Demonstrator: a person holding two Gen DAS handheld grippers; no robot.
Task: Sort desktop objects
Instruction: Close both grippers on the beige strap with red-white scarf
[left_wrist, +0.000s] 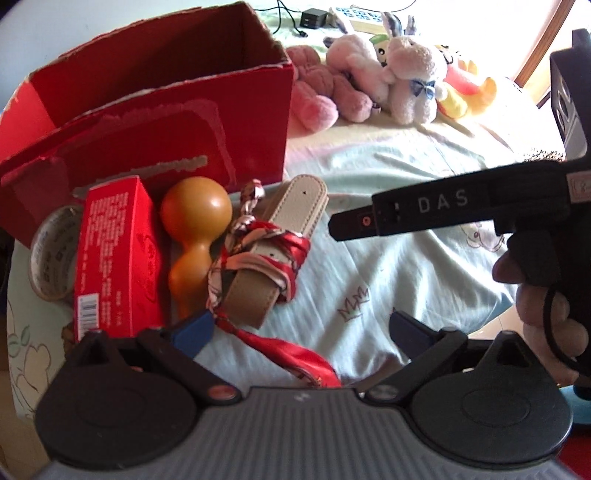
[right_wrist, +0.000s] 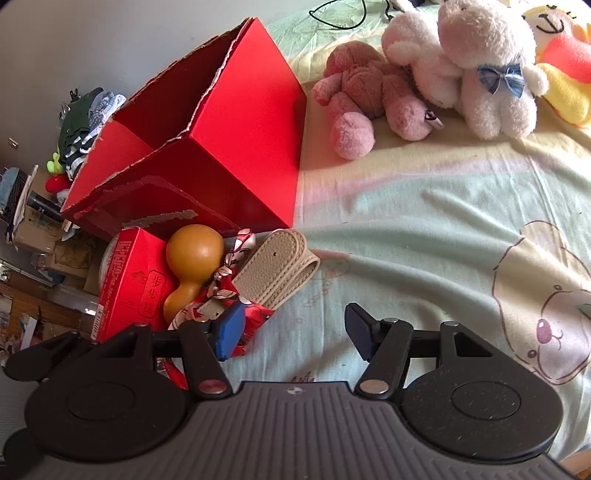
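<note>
A big open red cardboard box stands on the bed sheet. In front of it lie a small red carton, an orange gourd, a roll of tape, and a beige leather belt tied with a red patterned scarf. My left gripper is open and empty just before the belt. My right gripper is open and empty, its left finger beside the scarf; its body shows in the left wrist view.
Several plush toys lie behind and right of the box: a pink one, a white one with a blue bow, and a yellow one. A charger and cable lie at the back. Clutter lies off the bed's left edge.
</note>
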